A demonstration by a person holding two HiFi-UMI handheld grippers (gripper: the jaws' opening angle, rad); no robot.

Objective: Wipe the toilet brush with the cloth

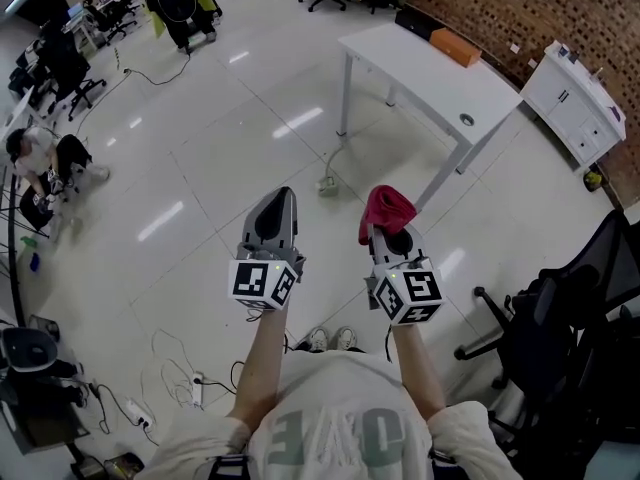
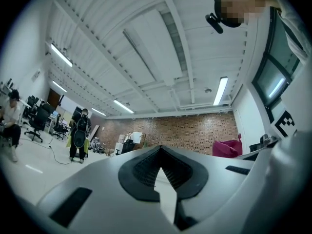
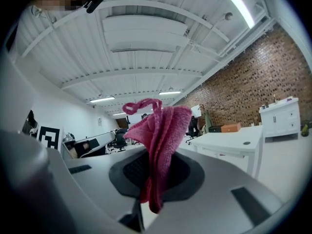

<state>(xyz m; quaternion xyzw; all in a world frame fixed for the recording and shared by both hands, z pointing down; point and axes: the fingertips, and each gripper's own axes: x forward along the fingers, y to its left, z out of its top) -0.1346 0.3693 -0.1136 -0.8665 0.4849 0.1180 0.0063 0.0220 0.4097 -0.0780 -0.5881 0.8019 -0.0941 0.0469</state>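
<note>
Nearest to us is the person's pale short-sleeved shirt, which carries large grey-green block letters across the chest. We see them upside down from above and cannot read them with certainty. Both forearms reach forward from it, each bearing a grey two-jaw gripper whose white cube is printed with black square marker patterns and no words. The left gripper has its jaws pressed together tip to tip, and in the left gripper view the black ribbed pads meet along a line with nothing between them. The right gripper is clamped on the crumpled pink-red terry cloth. Its dark pads pinch the lower folds, so most of the cloth stands up above the jaws with a thin loop at the top, and a short tail hangs below. In the head view that cloth bunches over the jaw tips, level with the left gripper and just beside it, the two grippers apart. Beneath them lies a glossy white tiled floor and the toes of light shoes. Further off stands a long white table with an orange box on its far end, and beyond it a low white cabinet stands against a red brick wall. A black office chair is at the right. We can read no brand or label anywhere.
</note>
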